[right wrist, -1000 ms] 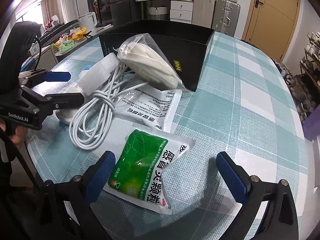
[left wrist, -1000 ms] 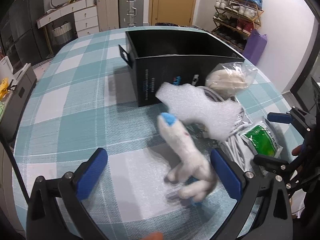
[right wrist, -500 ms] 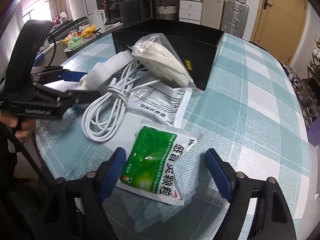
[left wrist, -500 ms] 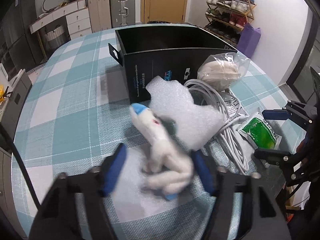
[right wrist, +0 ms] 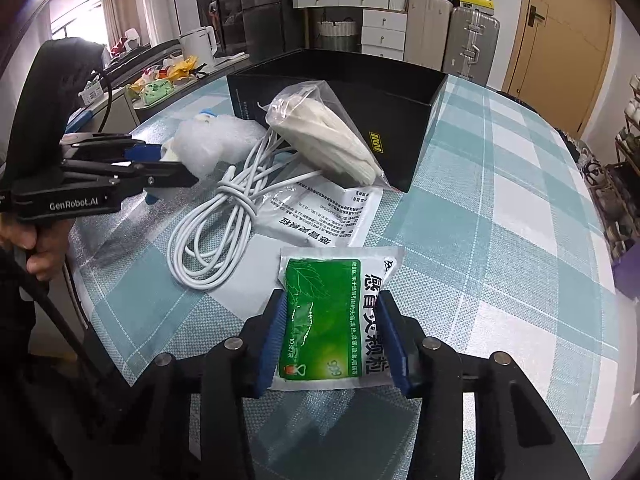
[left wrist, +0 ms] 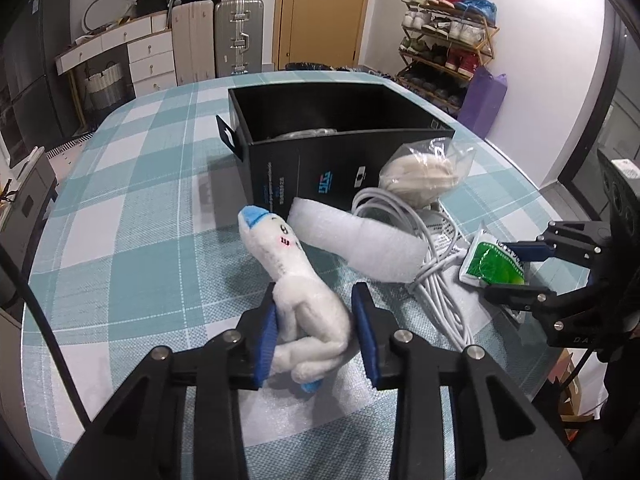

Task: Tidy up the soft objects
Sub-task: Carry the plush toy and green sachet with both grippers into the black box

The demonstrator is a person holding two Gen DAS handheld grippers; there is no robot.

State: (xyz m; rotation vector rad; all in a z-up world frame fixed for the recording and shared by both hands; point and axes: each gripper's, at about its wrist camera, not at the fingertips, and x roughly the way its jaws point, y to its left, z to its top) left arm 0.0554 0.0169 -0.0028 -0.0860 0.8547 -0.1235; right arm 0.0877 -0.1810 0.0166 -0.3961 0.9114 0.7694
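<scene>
A white plush toy (left wrist: 280, 256) with a blue tip lies on the checked tablecloth. My left gripper (left wrist: 315, 298) is closing on its body, and both blue pads press into the fur. A green medicine sachet (right wrist: 328, 320) lies flat near the table's front edge. My right gripper (right wrist: 332, 300) is closing on it, with a pad against each long side. In the left wrist view the right gripper (left wrist: 516, 268) shows side-on at the right, with the sachet (left wrist: 492, 260) between its fingers. The open black box (left wrist: 344, 160) stands behind both.
A white foam piece (left wrist: 360, 248), a coiled white cable (left wrist: 436, 280) and a clear bag of cream cloth (left wrist: 420, 176) lie before the box. A white printed sachet (right wrist: 328, 212) lies beyond the green one. A hand (right wrist: 36, 248) holds the left gripper's handle.
Both grippers stood wide open a second ago. The left jaws have closed onto the plush toy and the right jaws onto the green sachet. The left gripper shifted slightly toward the toy.
</scene>
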